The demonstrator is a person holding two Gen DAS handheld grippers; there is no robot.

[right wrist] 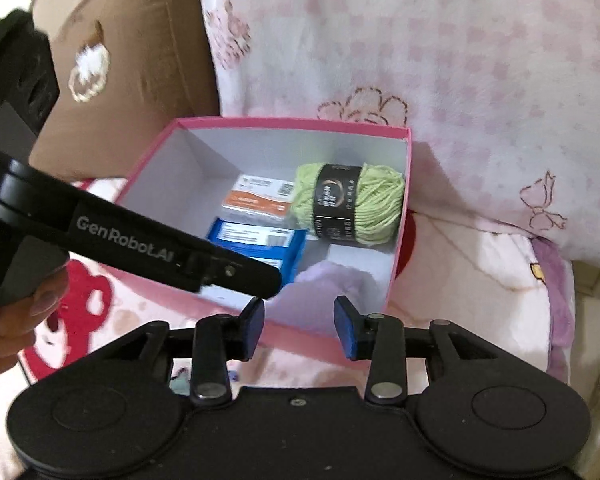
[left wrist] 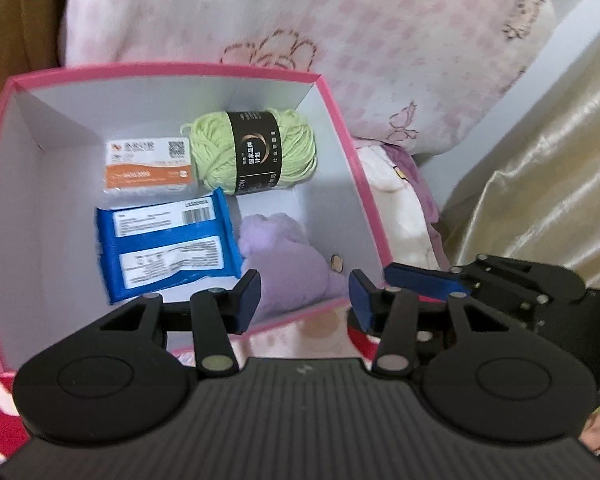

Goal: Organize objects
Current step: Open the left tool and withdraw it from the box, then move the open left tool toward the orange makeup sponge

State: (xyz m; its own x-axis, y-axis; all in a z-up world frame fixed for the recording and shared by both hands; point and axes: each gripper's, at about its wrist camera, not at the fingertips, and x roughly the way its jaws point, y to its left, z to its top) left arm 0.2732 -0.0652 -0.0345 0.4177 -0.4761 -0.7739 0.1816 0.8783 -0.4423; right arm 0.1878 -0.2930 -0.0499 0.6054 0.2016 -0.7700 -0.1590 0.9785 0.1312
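Both tongs hang over the near edge of the box, each set of blue-padded jaws parted with nothing between them. Left gripper (left wrist: 304,300) hovers above the near wall, its pads apart over the fluffy lilac plush toy (left wrist: 288,256). Right gripper (right wrist: 300,322) sits just beside it, jaws spread about the same and empty too; from the left wrist view its blue pad pokes in at the right, close to the box's right wall. From the right wrist view, the left tool's black arm cuts across the near-left part of the box and hides part of the contents, with a person's hand (right wrist: 16,320) gripping its handle.

Now into the pink-rimmed, white-lined cardboard box (left wrist: 342,128): the lilac toy lies in the near right corner. Left of it, touching, a blue plastic packet with white labels (left wrist: 168,244). Behind that, a clear-wrapped white-and-orange card pack (left wrist: 150,168). To its right, touching, a pale green yarn ball with a black band (left wrist: 254,150), near the far wall.

Beyond the box, a pink-patterned white blanket (left wrist: 340,24) is heaped up; a brown cardboard carton (right wrist: 140,60) stands far left.
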